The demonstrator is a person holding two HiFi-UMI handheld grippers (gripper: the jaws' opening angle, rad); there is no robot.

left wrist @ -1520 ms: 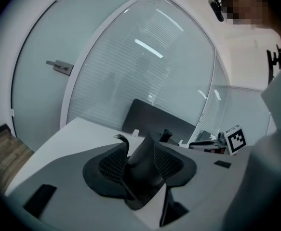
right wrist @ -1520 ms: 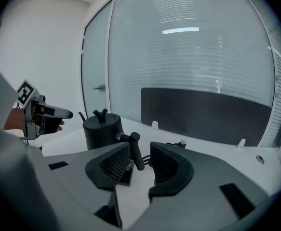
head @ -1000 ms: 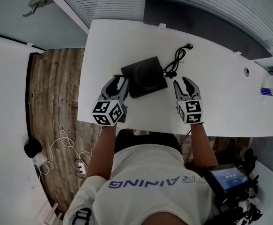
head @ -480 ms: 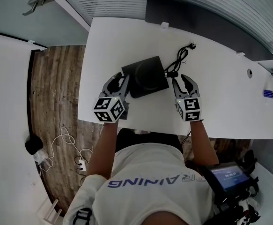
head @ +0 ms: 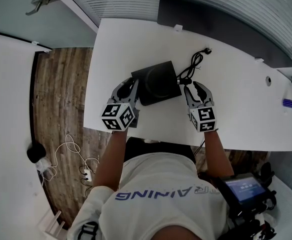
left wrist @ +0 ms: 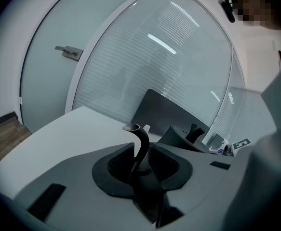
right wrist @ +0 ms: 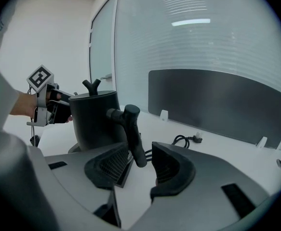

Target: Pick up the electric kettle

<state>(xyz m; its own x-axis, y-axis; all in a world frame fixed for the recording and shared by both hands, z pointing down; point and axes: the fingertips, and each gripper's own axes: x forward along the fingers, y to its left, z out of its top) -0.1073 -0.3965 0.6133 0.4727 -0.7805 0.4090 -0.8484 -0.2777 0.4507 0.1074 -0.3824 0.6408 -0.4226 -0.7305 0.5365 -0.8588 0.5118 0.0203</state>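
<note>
Kettle (head: 158, 81) stands mid-counter (head: 236, 109) between both claws, not lifted. Change since a second ago: left claw (head: 129, 85) was spread wide and is now closing around the thin spout (left wrist: 139, 143) (pads look just short of pressing). Right claw (head: 193, 87) is spread as before, with the handle (right wrist: 133, 134) between its jaws, untouched. Judgement: grasp only starting, and the handle must be pinched before any lift.

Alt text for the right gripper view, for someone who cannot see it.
The open jaws of the right gripper flank the handle of a black electric kettle on a white table, not gripping it. The left gripper, jaws closing around the spout, is at its far side; a power cord lies beyond.
</note>
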